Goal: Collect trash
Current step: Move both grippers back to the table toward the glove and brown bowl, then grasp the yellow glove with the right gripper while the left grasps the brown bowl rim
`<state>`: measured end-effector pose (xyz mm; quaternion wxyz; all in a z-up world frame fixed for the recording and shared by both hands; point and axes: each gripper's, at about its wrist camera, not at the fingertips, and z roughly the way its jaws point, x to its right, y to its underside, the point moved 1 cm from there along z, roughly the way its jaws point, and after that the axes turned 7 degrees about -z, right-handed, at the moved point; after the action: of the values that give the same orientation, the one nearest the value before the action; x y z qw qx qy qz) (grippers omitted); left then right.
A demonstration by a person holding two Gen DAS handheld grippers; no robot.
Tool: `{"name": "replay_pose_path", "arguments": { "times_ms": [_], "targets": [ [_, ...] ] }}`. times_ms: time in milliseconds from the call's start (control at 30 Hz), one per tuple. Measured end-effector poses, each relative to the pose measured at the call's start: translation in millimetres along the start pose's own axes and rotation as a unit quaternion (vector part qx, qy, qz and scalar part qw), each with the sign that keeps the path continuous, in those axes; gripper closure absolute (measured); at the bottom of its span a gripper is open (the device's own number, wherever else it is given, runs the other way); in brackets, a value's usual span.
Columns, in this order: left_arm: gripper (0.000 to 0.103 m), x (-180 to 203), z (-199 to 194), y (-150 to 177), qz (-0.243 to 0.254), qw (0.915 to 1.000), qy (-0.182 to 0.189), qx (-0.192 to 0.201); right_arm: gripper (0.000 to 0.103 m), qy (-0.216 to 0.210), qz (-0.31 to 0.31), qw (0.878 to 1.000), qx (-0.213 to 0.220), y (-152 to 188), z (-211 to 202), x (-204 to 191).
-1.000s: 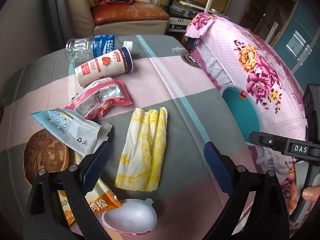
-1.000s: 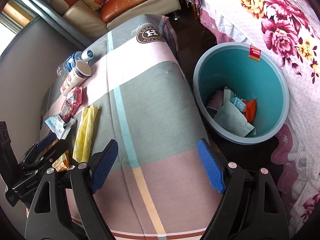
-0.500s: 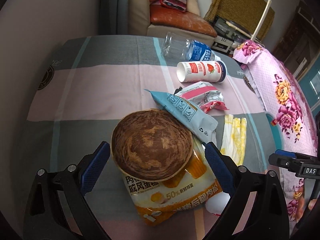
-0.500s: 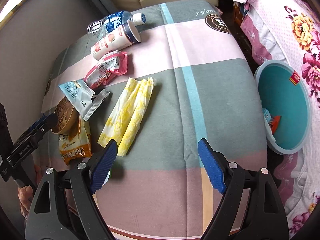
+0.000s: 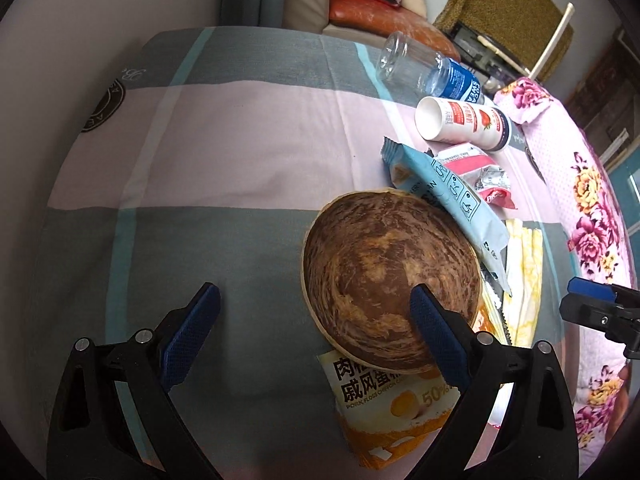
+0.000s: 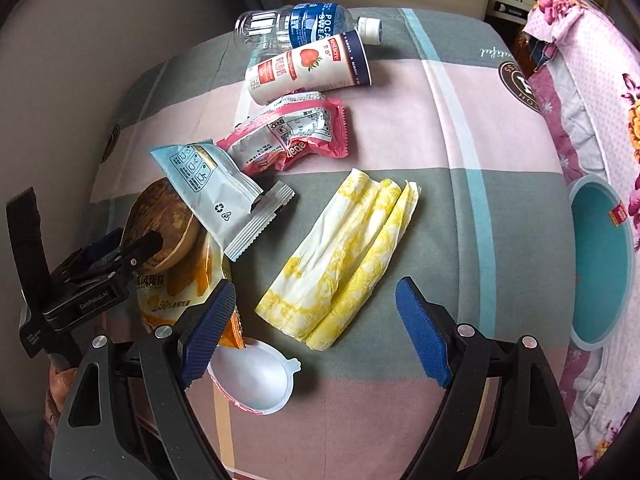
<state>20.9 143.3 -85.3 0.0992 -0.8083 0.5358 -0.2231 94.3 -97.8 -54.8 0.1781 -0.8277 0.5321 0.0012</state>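
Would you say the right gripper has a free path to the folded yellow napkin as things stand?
Probably yes. The right gripper is open and the yellow napkin lies flat just ahead between its fingers, nothing on top; only the white plastic cup sits near the left finger.

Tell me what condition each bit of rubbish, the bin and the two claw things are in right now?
Plastic bottle: lying on its side, capped.
Strawberry drink cup: tipped over.
Pink wrapper: crumpled.
Blue wrapper: torn open, resting partly on the brown paper liner.
Brown paper liner: lying on the orange snack bag.
Yellow napkin: folded, flat.
White cup: on its side.
Teal bin: open, contents hidden.
Left gripper: open.
Right gripper: open.
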Motion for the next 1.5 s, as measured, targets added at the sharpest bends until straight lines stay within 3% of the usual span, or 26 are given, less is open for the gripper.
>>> {"name": "replay_pose_path", "arguments": {
  "times_ms": [167,300,467,533,600,633,700,767,867,1067,1167,1367,1500],
  "targets": [
    [0.008,3.8,3.6,-0.6,0.017,0.9996,0.016,0.016,0.024,0.012,0.030,0.999,-0.017,0.5,17.9,15.5],
    [0.028,12.3,4.7,-1.1,0.043,0.9987,0.013,0.023,0.024,0.020,0.049,0.998,-0.025,-1.1,33.7,25.1],
    [0.030,25.0,10.2,-5.1,0.054,0.9982,0.006,0.025,0.022,0.032,0.037,0.999,-0.013,-6.0,45.6,17.9],
    [0.050,29.9,11.0,-5.8,0.059,0.9977,-0.008,0.033,0.022,0.045,0.024,0.999,-0.005,-8.0,48.1,11.2],
    [0.080,32.9,12.3,-7.5,0.055,0.9978,-0.009,0.036,0.022,0.059,0.008,0.998,0.004,-8.1,50.3,4.5],
    [0.082,32.4,12.5,-8.7,0.050,0.9982,0.001,0.034,0.024,0.070,-0.002,0.997,0.008,-7.1,51.5,0.5],
    [0.087,31.9,10.3,-8.4,0.043,0.9983,0.005,0.038,0.039,0.097,-0.027,0.995,0.020,-3.1,51.0,-7.0],
    [0.089,33.1,7.4,-7.9,0.039,0.9985,0.009,0.038,0.065,0.098,-0.049,0.993,0.031,-0.1,48.0,-13.4],
    [0.092,36.2,2.7,-5.6,0.042,0.9984,0.021,0.032,0.088,0.092,-0.058,0.994,0.032,2.1,45.0,-16.2],
    [0.093,47.4,-7.5,9.9,0.070,0.9959,0.057,0.008,0.091,0.074,-0.034,0.996,0.041,13.2,29.3,1.9],
    [0.091,49.3,-0.3,14.9,0.074,0.9957,0.053,-0.016,0.091,0.064,-0.018,0.997,0.048,18.4,19.1,12.1],
    [0.079,51.8,6.3,18.8,0.066,0.9962,0.047,-0.031,0.091,0.052,-0.006,0.997,0.063,28.7,0.4,23.3],
    [0.063,59.9,7.3,20.2,0.070,0.9960,0.044,-0.033,0.092,0.044,0.001,0.997,0.068,36.8,-7.3,28.4]
  ]
}}
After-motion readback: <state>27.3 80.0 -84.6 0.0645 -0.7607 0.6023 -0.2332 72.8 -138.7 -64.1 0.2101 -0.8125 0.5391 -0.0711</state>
